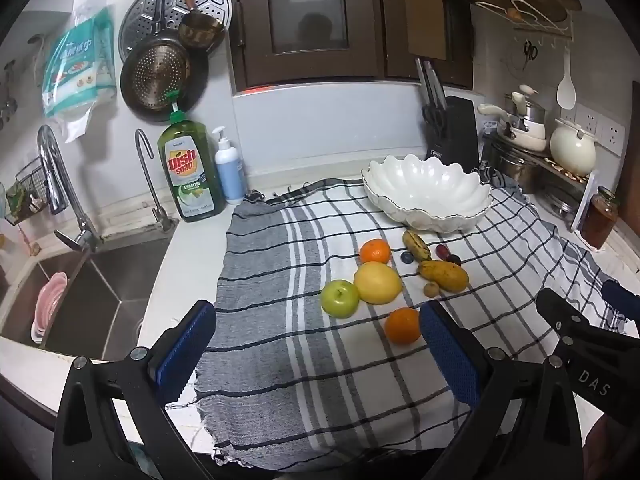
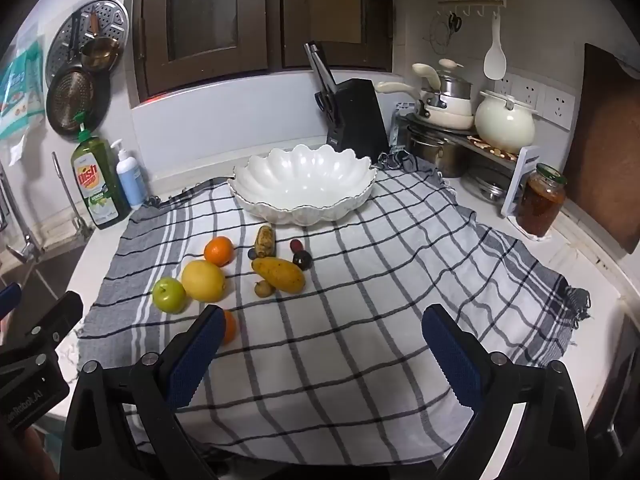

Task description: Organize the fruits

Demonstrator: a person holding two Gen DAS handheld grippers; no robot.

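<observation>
Left wrist view has my left tongs (image 1: 316, 344) spread wide and empty, low in frame; my right tongs (image 2: 324, 344) likewise gape with nothing held. Fruits sit mid-frame on the checked cloth (image 1: 280, 360), below the white bowl (image 1: 426, 196). I judge the near orange (image 1: 402, 325), beside one pad, could roll if nudged, and the loose cloth could drag.

Fruits (image 1: 378, 282) — near white bowl (image 1: 428, 194)
</observation>
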